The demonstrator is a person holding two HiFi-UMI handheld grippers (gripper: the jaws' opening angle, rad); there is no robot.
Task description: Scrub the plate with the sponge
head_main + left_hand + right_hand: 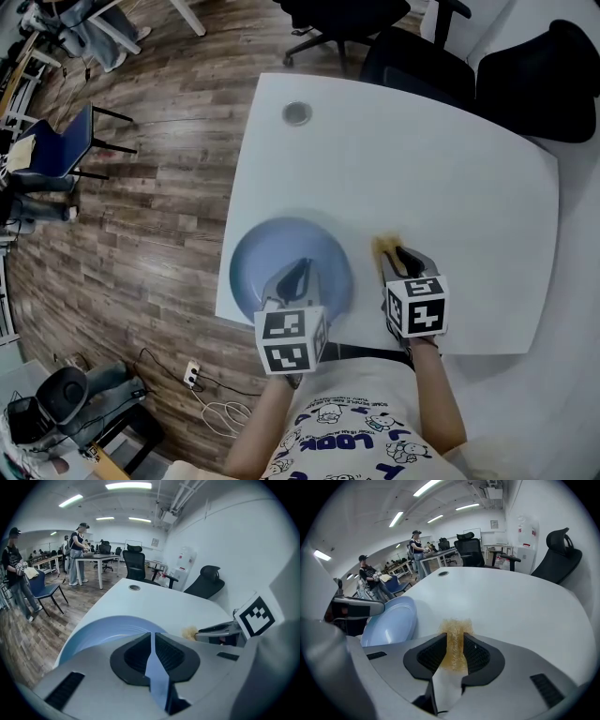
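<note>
Bright, even light falls from ceiling strips [128,485]. Both gripper views bend strongly and darken at the corners. Shadows are faint.

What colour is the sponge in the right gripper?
Golden-tan sponge, clearest in the right gripper view.

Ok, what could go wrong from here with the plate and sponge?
The left gripper pinches only the thin rim of the blue plate, right by the table edge; scrubbing pressure might twist it loose and off. The right gripper holds the yellow sponge by a narrow pinch, so it could pull out.
</note>
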